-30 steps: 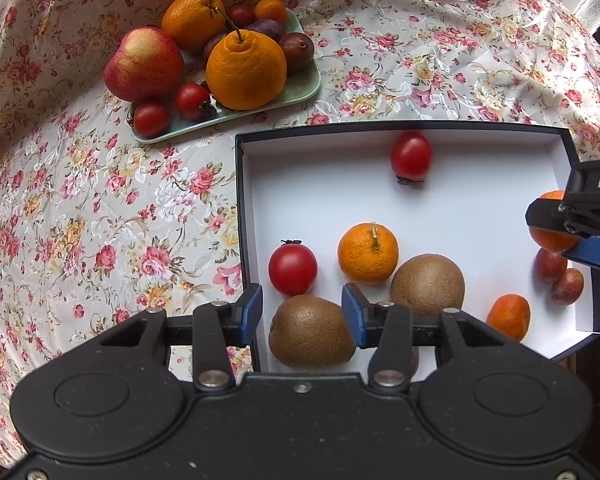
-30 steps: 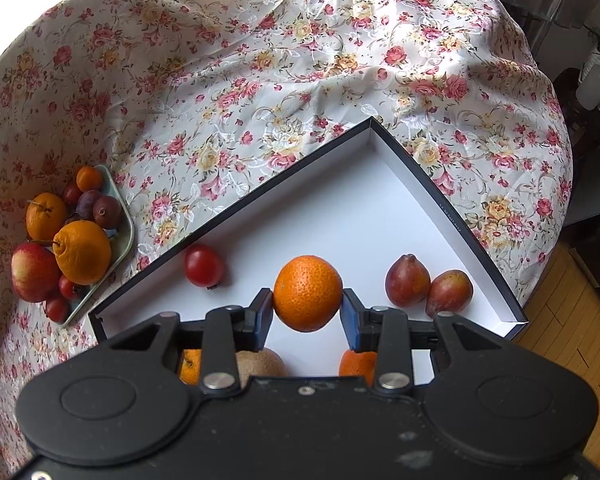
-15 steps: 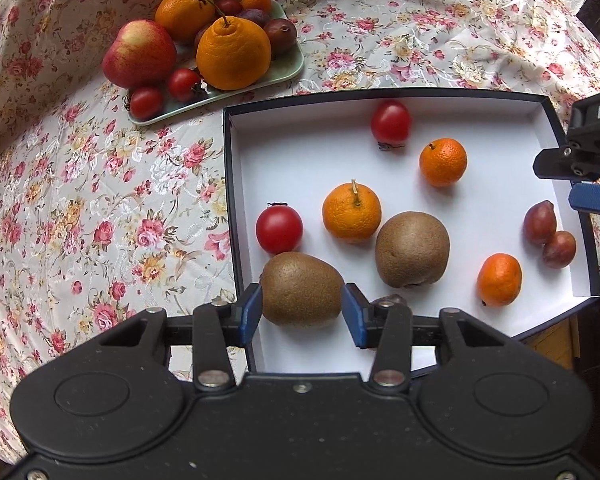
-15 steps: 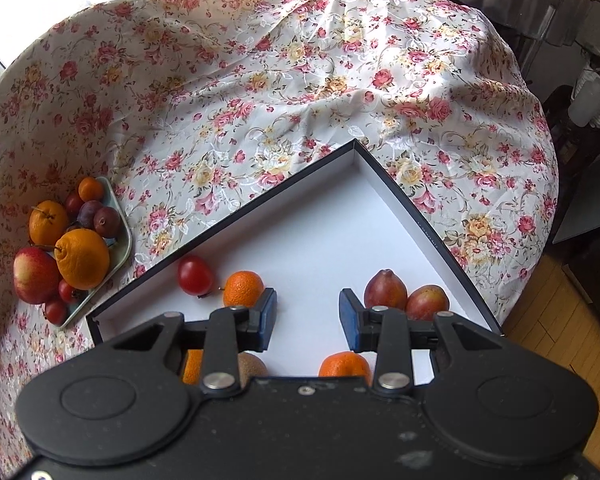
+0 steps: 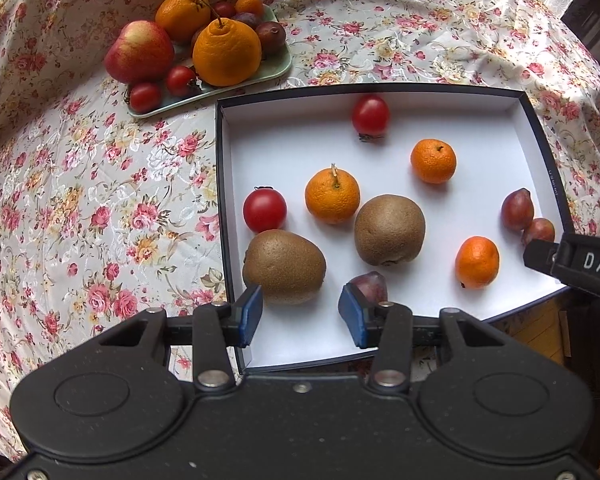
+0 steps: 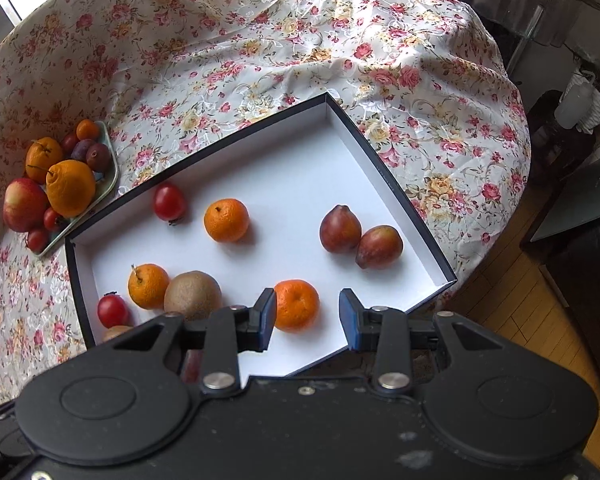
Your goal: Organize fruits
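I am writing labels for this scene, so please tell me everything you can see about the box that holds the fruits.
The box is a shallow rectangular tray, looking like cardboard, with a dark outside, a thin dark rim and a matte white inside. It has no lid and lies flat on the floral tablecloth, beside the green plate; one corner seems to jut past the table edge. Loose fruits lie on its floor. Neither gripper touches it.
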Demonstrator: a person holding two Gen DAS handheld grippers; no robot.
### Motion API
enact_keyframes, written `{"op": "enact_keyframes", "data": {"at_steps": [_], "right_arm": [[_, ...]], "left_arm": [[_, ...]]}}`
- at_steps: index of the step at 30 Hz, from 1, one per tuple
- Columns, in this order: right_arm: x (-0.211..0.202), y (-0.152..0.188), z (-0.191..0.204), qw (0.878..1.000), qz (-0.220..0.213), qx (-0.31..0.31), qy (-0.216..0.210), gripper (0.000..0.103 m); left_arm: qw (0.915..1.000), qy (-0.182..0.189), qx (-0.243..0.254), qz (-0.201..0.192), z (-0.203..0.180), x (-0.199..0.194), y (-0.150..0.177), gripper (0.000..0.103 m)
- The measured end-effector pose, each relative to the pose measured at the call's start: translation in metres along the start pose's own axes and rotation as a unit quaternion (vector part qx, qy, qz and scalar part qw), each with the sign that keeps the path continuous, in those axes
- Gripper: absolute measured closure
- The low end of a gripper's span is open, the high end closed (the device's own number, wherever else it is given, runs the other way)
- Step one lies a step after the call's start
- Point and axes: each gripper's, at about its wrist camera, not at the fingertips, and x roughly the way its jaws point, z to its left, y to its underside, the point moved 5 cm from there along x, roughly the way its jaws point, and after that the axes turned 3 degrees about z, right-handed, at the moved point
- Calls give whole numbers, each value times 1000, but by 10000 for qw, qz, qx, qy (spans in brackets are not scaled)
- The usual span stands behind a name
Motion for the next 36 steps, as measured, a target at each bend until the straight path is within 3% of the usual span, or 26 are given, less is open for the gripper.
{"op": "enact_keyframes", "data": {"at_steps": [7,11,36], "right_arm": [[1,14,19,9978,-2,-646,130,65],[0,17,29,9959,16,-908,-1,65],[8,20,31,9951,236,-957,-24,65]], "left_arm": [[9999,-73,-22,-72,1,-5,2,50],[9998,-142,-56,-113,3,-8,3,50],[9995,-46,-256,-158,10,-1,-1,50]]}}
